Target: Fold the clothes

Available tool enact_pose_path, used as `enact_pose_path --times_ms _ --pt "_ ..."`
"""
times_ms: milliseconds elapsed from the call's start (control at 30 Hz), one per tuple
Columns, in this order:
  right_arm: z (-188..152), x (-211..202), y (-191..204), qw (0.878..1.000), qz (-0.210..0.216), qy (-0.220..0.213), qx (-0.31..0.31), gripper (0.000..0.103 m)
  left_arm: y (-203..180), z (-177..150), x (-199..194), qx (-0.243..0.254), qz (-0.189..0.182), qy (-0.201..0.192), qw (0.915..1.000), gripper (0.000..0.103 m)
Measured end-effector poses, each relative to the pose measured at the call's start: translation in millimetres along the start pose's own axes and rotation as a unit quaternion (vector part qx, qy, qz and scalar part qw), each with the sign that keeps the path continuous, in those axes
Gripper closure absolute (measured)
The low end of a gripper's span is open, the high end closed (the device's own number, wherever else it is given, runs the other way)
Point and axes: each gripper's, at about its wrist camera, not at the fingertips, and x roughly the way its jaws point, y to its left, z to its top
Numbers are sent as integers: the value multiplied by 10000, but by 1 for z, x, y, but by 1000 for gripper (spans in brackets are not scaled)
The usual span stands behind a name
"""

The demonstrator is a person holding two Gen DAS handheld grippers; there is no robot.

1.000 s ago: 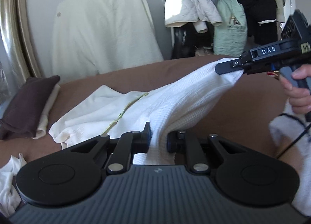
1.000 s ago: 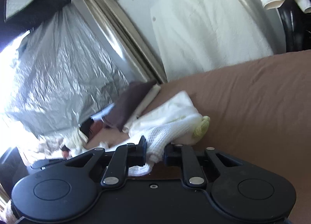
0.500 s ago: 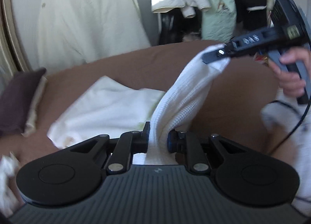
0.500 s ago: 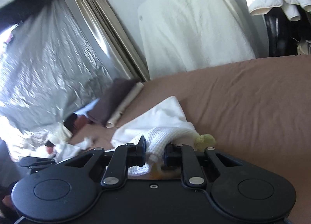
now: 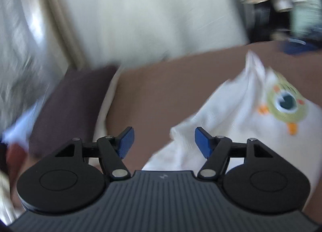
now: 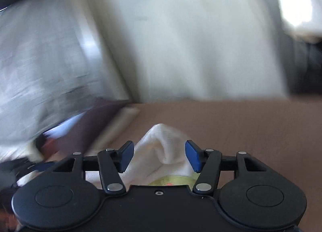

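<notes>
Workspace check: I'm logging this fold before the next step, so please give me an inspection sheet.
Surface: brown bed cover, bare in the middle.
Job's things: white garment with a green cartoon patch, lying crumpled.
Clutter: dark folded cloth at the left edge.
Grippers: left gripper opening, nothing between its pads; right gripper opening, garment fold between its pads, not pressed.
Cables: nothing seen.
Surroundings: cream cloth draped behind; the rest is blurred.

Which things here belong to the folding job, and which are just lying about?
Part of the job:
- white garment with a cartoon patch, lying on the brown bed
- left gripper, jaws opening, pads off the cloth
- right gripper, jaws opening, the garment between them

Lying about:
- dark brown cushion
- cream cover against the wall
</notes>
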Motion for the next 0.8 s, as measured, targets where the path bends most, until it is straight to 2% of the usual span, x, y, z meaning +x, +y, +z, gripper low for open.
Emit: enact_pose_path --times_ms 33,100,200,267,300,333,367,467,500,600,667,733,800 --pt "-11 2 -13 9998 107 137 50 41 12 -13 8 -365 -120 109 9992 37" --pt "-30 4 -36 9991 189 385 -17 41 33 -38 16 -1071 -722 376 9909 37" --pt "-43 14 -60 9968 -25 720 -353 41 52 -56 24 -1656 -894 649 9800 37" --pt "-40 24 -70 9958 102 831 -368 41 61 -59 27 -2019 -1113 579 9713 37" --pt "-36 30 -73 9944 280 956 -345 41 60 -58 30 -2087 -1294 576 9677 37" --pt "-33 36 -75 9918 482 1130 -363 41 57 -52 35 -2022 -1387 540 9680 37" --pt "-31 41 -74 9899 582 1223 -422 41 51 -49 37 -1809 -1308 452 9737 37" --pt "-29 42 -73 9943 277 932 -428 39 39 -41 46 -1089 -1087 182 9879 37" --pt "-29 42 -73 9954 211 848 -398 39 37 -40 48 -1033 -1181 176 9874 37" --pt "-34 49 -80 9914 510 1143 -379 37 38 -41 65 -1409 -1649 323 9757 37" --pt "-37 59 -85 9896 527 1297 -320 37 38 -44 80 -1642 -1897 497 9667 37" --pt "-42 69 -98 9881 660 1365 243 37 34 -48 97 -1762 -1966 701 9620 37" --pt "-46 80 -111 9831 798 1424 831 37 29 -54 108 -1828 -1973 681 9607 35"
